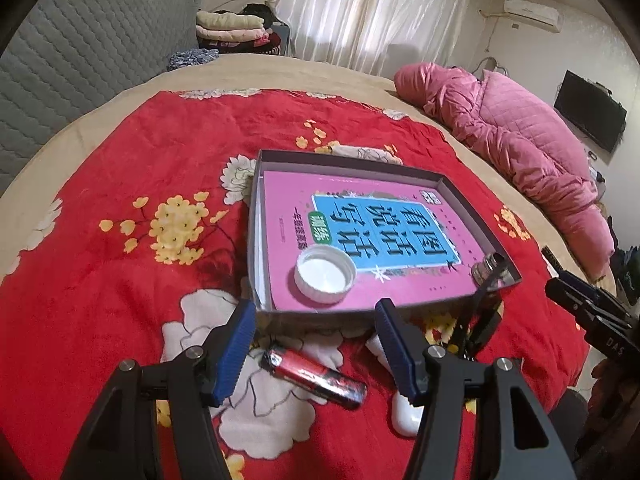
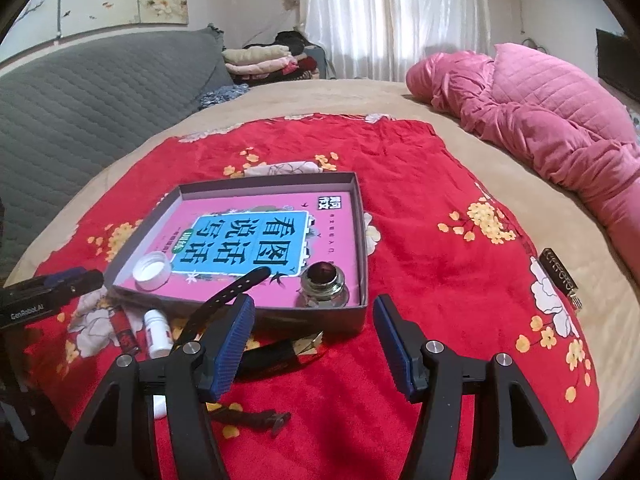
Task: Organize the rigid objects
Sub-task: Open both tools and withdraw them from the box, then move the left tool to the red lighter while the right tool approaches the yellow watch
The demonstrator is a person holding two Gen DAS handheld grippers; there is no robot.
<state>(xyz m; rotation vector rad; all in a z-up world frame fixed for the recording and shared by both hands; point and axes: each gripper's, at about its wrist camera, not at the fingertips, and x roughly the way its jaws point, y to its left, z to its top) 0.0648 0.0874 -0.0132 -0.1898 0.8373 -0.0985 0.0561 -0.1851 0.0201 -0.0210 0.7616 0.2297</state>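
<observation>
A shallow grey box (image 1: 256,200) (image 2: 362,240) lies on the red floral blanket and holds a pink book (image 1: 288,216) (image 2: 256,296), a white cap (image 1: 325,270) (image 2: 152,270) and a glass ink bottle (image 1: 490,266) (image 2: 323,285). My left gripper (image 1: 316,344) is open above a red lighter (image 1: 314,376) (image 2: 126,334). A white pill bottle (image 1: 406,412) (image 2: 158,334) lies beside it. My right gripper (image 2: 314,340) is open and empty near the box's front edge. A black watch strap (image 2: 236,286) (image 1: 484,312) leans on the box rim.
A pink quilted coat (image 1: 520,140) (image 2: 560,128) lies at the right of the bed. A grey headboard (image 1: 80,60) stands at the left, folded clothes (image 2: 260,60) behind. A small dark bar-shaped object (image 2: 558,272) lies at the blanket's right edge. A brown strap (image 2: 248,418) lies under my right gripper.
</observation>
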